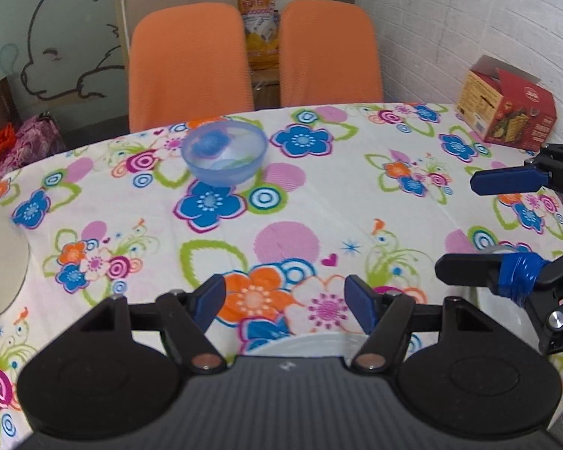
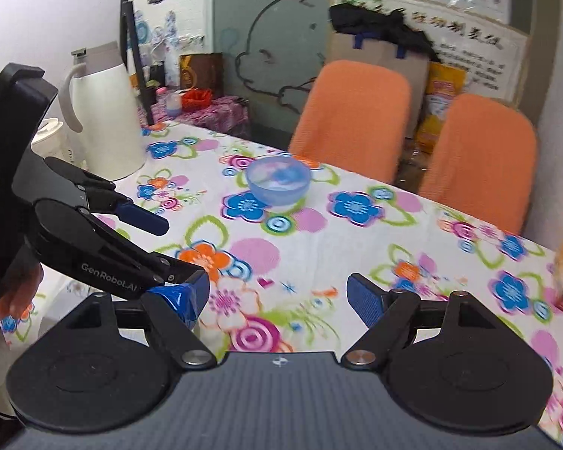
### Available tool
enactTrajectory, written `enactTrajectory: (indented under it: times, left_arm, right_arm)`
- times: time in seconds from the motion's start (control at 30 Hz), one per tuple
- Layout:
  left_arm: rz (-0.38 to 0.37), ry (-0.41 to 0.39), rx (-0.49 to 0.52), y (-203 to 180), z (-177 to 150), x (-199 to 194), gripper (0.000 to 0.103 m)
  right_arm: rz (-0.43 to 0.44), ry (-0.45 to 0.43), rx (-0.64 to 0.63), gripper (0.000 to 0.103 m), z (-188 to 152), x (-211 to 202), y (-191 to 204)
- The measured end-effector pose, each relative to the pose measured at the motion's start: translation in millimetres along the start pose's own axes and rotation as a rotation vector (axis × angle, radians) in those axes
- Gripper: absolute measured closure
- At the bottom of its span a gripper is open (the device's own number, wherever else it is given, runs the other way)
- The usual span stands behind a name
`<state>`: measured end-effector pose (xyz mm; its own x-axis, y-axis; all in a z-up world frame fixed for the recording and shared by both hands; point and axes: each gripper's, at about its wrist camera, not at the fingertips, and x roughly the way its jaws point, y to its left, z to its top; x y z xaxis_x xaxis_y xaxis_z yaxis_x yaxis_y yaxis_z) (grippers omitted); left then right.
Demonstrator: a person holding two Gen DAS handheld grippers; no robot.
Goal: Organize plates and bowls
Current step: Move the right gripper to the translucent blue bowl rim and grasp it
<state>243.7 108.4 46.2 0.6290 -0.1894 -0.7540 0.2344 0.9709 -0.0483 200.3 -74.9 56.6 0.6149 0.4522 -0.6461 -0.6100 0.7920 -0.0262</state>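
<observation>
The left hand-held gripper [image 1: 285,296] is wide open. Its two blue-tipped fingers [image 1: 210,298] stand far apart and hold nothing. They hang just above the worktop [image 1: 300,206], which has a cloth with big bright flowers on it. A white plate [image 1: 311,345] peeks out just under this hand-held gripper, right at the near edge of the worktop.

The right hand-held gripper [image 2: 277,296] is wide open too. There is nothing between its fingers, and it touches nothing. In the left wrist view it shows at the right side [image 1: 480,221], one blue finger above and one taped finger below, with a big gap between them.

A see-through blue bowl [image 1: 224,153] sits upright on the worktop, toward the far edge. It is well apart from both hand-held grippers. Two orange chairs [image 1: 191,63] stand behind it. A red box [image 1: 506,108] rests in the far right corner of the worktop. A white jug [image 2: 105,112] stands on the left side.
</observation>
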Motion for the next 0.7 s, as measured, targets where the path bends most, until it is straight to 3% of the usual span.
enactTrajectory:
  times: [0.17, 0.33, 0.53, 0.7]
  left_arm:
    - [0.067, -0.014, -0.101, 63.2, 43.5, 26.7, 0.033]
    - [0.042, -0.009, -0.175, 102.0, 89.7, 80.0, 0.033]
    - [0.031, 0.043, -0.193, 112.1, 115.7, 153.7, 0.033]
    - [0.007, 0.042, -0.190, 108.6, 118.9, 179.8, 0.033]
  right_arm:
    - [0.038, 0.071, -0.038, 0.036, 46.3, 63.9, -9.7]
    - [0.032, 0.131, -0.040, 0.036, 68.9, 129.5, -25.1]
    - [0.030, 0.181, -0.008, 0.036, 66.3, 186.7, -44.6]
    - [0.046, 0.170, -0.041, 0.036, 66.7, 205.3, -40.8]
